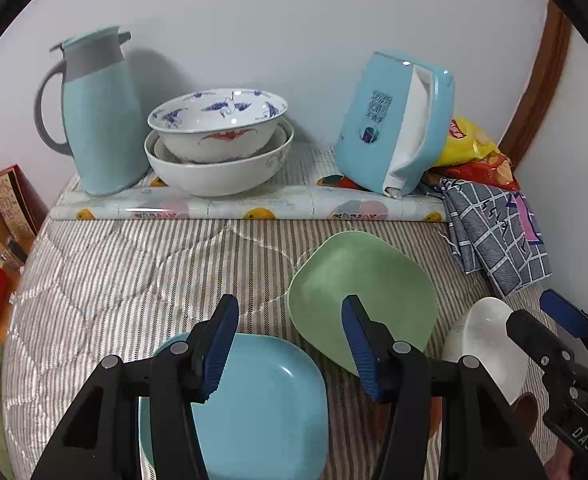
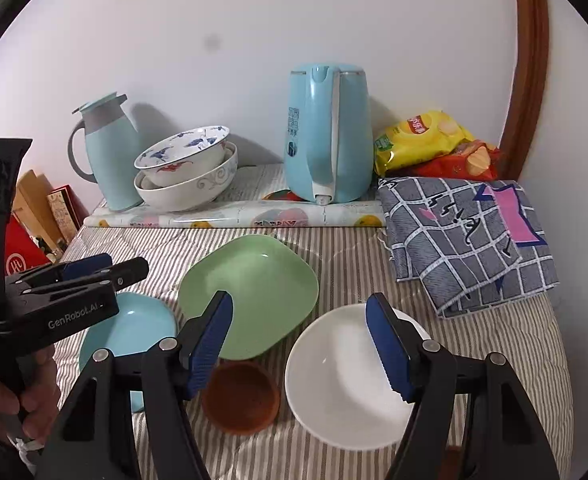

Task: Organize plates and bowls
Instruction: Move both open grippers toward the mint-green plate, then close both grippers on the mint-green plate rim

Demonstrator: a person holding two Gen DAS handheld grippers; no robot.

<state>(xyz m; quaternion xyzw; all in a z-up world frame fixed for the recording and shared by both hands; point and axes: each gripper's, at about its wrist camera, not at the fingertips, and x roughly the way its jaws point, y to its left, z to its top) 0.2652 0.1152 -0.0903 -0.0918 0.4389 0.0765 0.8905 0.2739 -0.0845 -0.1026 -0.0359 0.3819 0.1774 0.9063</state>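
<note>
On the striped cloth lie a blue square plate [image 1: 262,404] [image 2: 134,330], a green square plate [image 1: 364,288] [image 2: 254,288], a white bowl [image 1: 488,344] [image 2: 342,380] and a small brown bowl [image 2: 241,398]. At the back, a crane-patterned bowl [image 1: 218,124] [image 2: 182,154] sits nested in a larger white bowl [image 1: 218,168] [image 2: 186,190]. My left gripper [image 1: 290,348] is open and empty above the blue plate's far edge; it shows at the left in the right wrist view [image 2: 106,266]. My right gripper [image 2: 298,344] is open and empty above the white bowl's left rim.
A blue thermos jug [image 1: 98,116] [image 2: 108,152] and a blue electric kettle [image 1: 398,120] [image 2: 328,132] stand on a raised patterned ledge [image 1: 250,210]. Snack bags [image 2: 434,144] and a folded checked cloth [image 2: 466,236] lie at the right. Boxes [image 1: 10,204] stand at the left edge.
</note>
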